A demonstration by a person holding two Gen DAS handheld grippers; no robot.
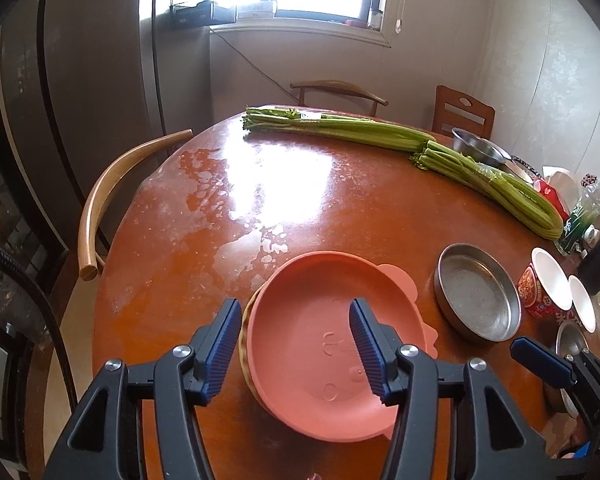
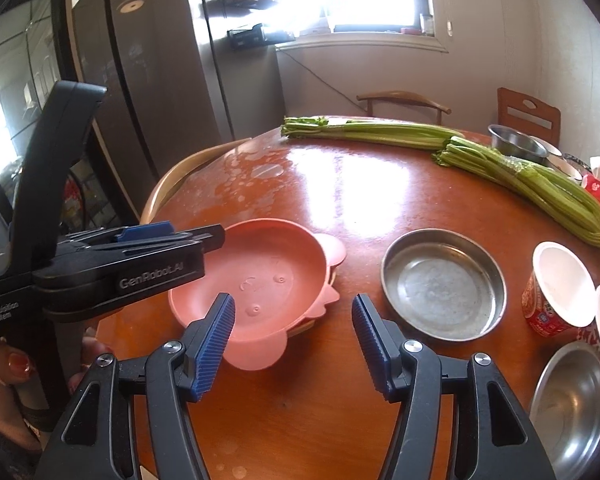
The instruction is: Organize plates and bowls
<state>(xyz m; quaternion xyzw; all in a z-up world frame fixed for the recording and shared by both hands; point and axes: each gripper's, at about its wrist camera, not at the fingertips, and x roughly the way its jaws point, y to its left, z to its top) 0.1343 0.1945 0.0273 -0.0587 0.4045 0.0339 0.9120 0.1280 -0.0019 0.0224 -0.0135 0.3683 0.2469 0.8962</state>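
A pink plastic plate [image 1: 324,320] [image 2: 268,276] with ear-shaped tabs sits stacked on a tan plate [image 1: 246,344] on the round wooden table [image 1: 172,248]. My left gripper [image 1: 294,344] is open, its jaws hanging just above the pink plate's left half; in the right wrist view it [image 2: 216,236] reaches in from the left over the plate's rim. My right gripper [image 2: 294,340] is open and empty above the table between the pink plate and a shallow steel dish [image 2: 444,284] [image 1: 478,292]. A steel bowl [image 2: 572,404] lies at the right front.
Two celery bunches [image 1: 380,132] lie across the far side. A steel bowl [image 1: 478,148] stands at the back right. Two white paper cups [image 2: 560,288] with red print stand right of the dish. Chairs [image 1: 112,188] ring the table; a fridge stands at the left.
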